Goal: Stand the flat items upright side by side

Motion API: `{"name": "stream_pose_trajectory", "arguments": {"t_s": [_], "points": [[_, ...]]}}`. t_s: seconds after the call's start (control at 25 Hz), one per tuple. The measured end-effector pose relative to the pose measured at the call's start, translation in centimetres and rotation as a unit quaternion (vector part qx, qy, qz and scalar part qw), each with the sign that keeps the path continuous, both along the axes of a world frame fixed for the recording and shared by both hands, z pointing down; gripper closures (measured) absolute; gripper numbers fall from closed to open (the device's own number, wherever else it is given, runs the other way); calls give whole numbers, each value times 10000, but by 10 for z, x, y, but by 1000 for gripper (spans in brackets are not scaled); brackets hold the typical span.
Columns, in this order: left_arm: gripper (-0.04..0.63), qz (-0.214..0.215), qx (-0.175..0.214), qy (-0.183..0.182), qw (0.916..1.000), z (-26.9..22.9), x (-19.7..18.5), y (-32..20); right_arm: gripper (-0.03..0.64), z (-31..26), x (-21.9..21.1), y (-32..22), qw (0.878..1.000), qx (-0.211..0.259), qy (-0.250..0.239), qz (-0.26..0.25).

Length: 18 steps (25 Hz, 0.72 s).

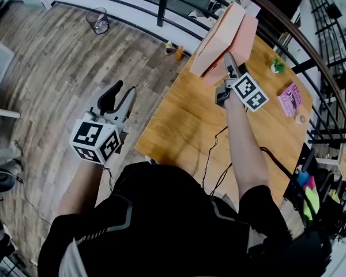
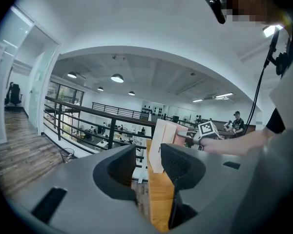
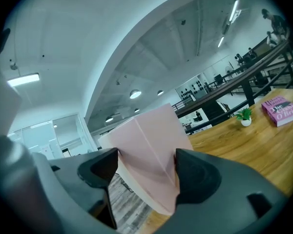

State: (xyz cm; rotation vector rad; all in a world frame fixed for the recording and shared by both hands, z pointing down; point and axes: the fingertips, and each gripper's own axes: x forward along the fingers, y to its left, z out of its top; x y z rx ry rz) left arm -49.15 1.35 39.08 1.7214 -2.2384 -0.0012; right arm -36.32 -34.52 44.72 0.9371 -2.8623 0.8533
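Observation:
Two pink flat books (image 1: 228,36) stand upright side by side at the far left end of the wooden table (image 1: 184,126), the paler one on the left. My right gripper (image 1: 229,63) reaches along the table and is shut on them; in the right gripper view (image 3: 146,172) both pads touch the pink books (image 3: 149,150) from either side. My left gripper (image 1: 118,97) hangs off the table's left side above the floor, half open with nothing between its jaws (image 2: 149,167). In the left gripper view the books (image 2: 163,140) show beyond the jaws.
A purple-pink book (image 1: 290,98) lies flat near the table's right edge, with a small potted plant (image 1: 277,66) behind it. A black cable (image 1: 213,149) runs over the near table. A dark railing (image 1: 311,68) curves behind. On the floor stand a wire bin (image 1: 97,21) and small bottles (image 1: 174,49).

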Motion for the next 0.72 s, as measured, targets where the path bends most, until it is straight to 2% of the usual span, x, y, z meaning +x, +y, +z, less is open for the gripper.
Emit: {"name": "stream_pose_trajectory", "arguments": {"t_s": [0.28,0.56,0.72], "points": [[419,153,154,-287,9994,-20,6,-16,254,1,-6,-4,9998,-151,-103,-83],[419,241,213,-253,9992,-26,13,-17,255,0,-9,3,9990,-322,-71,-290],[419,214,399,-149,9989,-36,10,-20,270,-7,-3,11,9982,-199,66,-560]]}}
